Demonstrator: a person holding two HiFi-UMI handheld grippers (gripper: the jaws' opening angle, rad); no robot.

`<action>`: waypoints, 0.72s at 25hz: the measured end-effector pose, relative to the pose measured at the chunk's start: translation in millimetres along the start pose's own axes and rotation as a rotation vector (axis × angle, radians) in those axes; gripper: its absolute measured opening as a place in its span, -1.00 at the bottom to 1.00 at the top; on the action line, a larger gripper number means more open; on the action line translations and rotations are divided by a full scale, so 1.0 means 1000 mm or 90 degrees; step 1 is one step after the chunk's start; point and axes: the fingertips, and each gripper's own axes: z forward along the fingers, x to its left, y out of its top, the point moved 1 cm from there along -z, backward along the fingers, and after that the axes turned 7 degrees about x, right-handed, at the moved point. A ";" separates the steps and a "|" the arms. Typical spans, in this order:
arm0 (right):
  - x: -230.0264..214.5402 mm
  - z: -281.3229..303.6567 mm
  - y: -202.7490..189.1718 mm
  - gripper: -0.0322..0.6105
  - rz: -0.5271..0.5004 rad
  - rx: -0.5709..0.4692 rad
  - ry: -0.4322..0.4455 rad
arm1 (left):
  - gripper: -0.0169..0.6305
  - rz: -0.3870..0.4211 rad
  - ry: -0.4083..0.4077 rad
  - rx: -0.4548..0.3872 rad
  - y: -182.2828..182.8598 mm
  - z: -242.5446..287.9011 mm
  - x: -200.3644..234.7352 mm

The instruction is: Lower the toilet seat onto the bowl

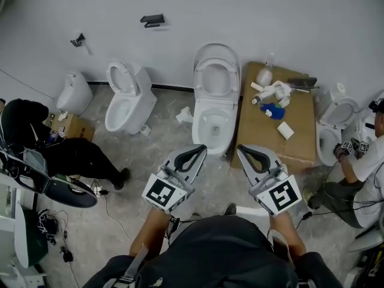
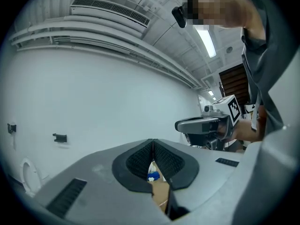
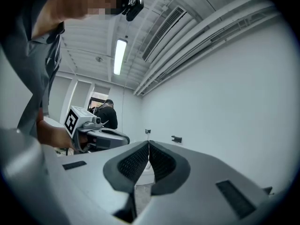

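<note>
A bare room with a plain white wall and a mottled grey floor, seen steeply from above, holds several white ceramic toilets standing loose along the wall. The middle one is the task's fixture: its white oval plastic toilet seat (image 1: 204,83) stands upright with the lid behind it, leaning back against the cistern, above the open white ceramic bowl (image 1: 211,122). Just to its right lies a flat brown cardboard sheet (image 1: 300,143) strewn with white bottles and a small blue object. A second white toilet with a raised seat (image 1: 126,95) stands well to the left. A person in black clothing (image 1: 42,146) crouches at the left edge, and another in a white shirt (image 1: 369,167) works at the right edge. Near the bottom, the wearer holds two grey grippers side by side, short of the bowl and well apart from the seat. The left gripper (image 1: 195,153) has its dark ribbed pads pressed together at the tips with nothing between them, and the right gripper (image 1: 246,152) is likewise fully closed and empty. The seat looks light, rigid and glossy, so probably slippery, and it pivots on hinges at its lower rear edge. A sensible hold would be the top front rim, farthest from the hinges, guiding it down slowly so it does not slam on the ceramic.
</note>
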 end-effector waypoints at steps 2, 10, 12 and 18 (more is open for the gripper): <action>-0.009 -0.003 -0.006 -0.88 0.000 0.005 0.008 | -0.93 0.002 0.007 -0.001 0.001 0.010 -0.003; -0.030 0.003 -0.015 -0.88 0.011 0.015 0.006 | -0.93 -0.010 0.006 0.019 -0.006 0.028 0.004; -0.035 0.008 -0.014 -0.88 0.010 0.009 -0.004 | -0.93 -0.013 0.000 0.017 -0.007 0.033 0.010; -0.037 0.028 -0.010 -0.87 0.006 0.035 -0.038 | -0.93 -0.007 -0.039 -0.001 -0.002 0.038 0.037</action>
